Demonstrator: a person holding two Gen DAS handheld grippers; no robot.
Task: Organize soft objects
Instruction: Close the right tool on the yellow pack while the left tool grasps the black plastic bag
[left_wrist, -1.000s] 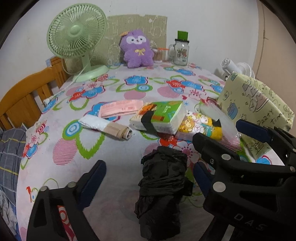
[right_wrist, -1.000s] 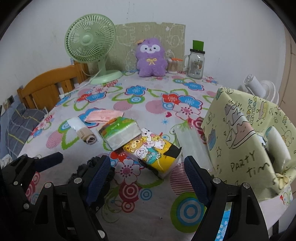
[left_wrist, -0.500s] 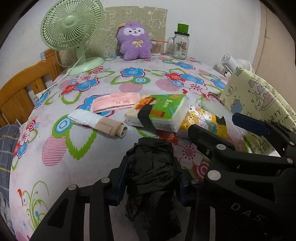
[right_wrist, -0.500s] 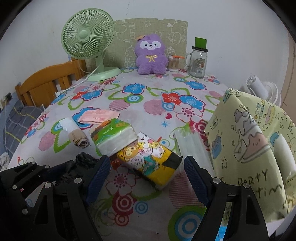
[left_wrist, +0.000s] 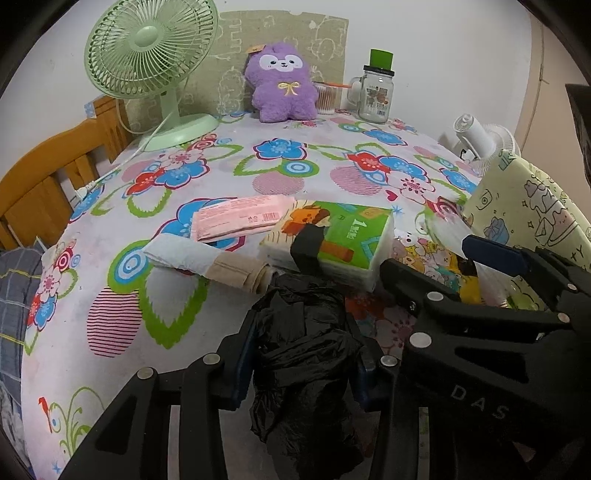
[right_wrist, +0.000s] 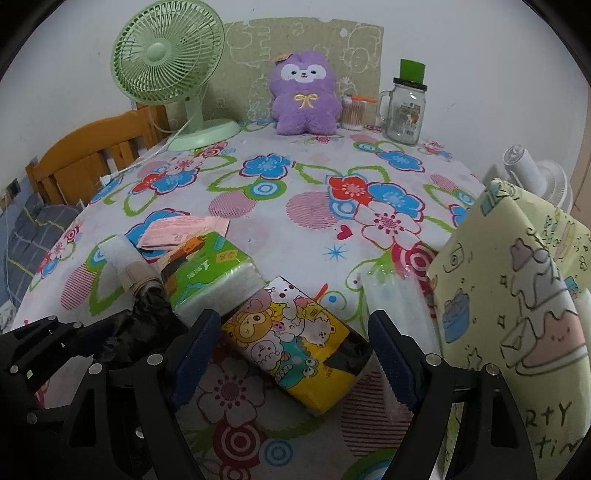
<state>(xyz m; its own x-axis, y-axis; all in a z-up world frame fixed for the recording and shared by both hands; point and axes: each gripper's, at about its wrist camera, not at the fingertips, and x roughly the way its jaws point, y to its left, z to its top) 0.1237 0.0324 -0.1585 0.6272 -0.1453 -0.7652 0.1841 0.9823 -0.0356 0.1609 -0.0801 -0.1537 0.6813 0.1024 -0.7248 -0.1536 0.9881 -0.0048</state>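
Left gripper clamped on the crumpled black plastic bag, bag between its fingers, low over the table. Right gripper open, empty, cartoon tissue pack lying between its fingers. Ahead of it: green tissue pack, pink packet, rolled cloth, all loose. Yellow gift bag to its right. Sorting looks barely started.

- Your left gripper sits low, its blue pads pressed in against both sides of a black bundle.
- Your right gripper hovers, jaws spread wide, gripping nothing.
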